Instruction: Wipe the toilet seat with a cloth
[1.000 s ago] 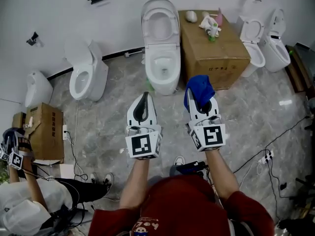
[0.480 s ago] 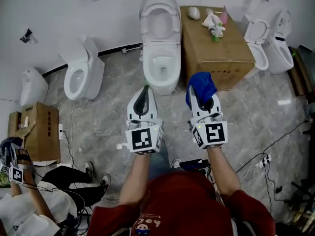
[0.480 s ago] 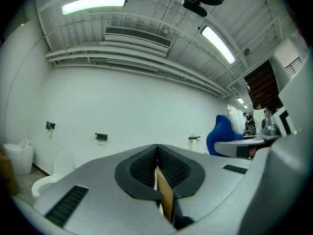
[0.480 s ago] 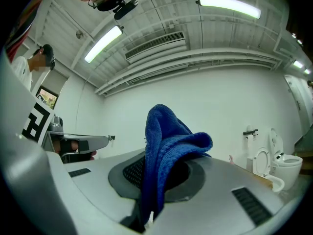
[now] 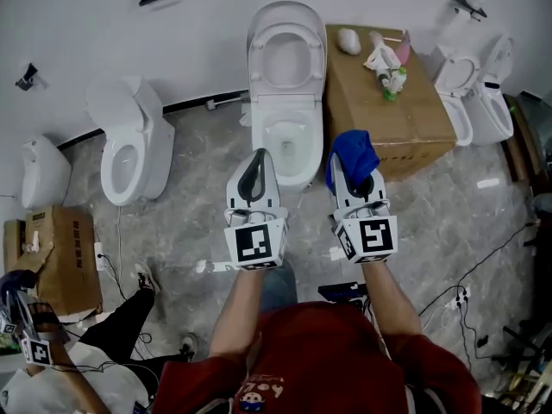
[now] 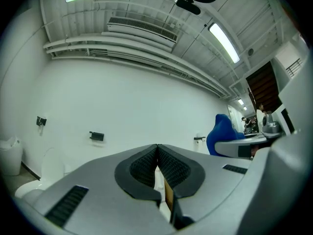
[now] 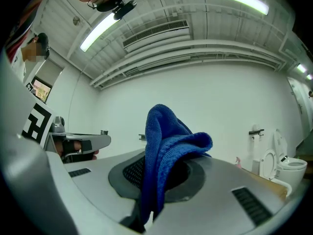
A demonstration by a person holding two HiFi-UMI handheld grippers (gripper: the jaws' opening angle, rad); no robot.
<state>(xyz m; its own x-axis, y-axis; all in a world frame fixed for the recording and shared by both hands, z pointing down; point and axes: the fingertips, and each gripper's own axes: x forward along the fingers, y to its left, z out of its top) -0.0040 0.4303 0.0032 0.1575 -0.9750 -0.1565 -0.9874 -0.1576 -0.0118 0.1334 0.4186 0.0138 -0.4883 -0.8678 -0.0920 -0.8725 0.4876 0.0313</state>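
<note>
The toilet (image 5: 287, 102) has drawn nearer — grey marbled floor (image 5: 194, 218), white wall (image 5: 207, 33).

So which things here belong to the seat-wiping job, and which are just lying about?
Job: blue cloth, clamped in the right gripper; left gripper, shut and empty; the open toilet straight ahead, likely the target.
Lying about: cardboard box with small items on top; left toilet; right toilet; small box on the floor.
</note>
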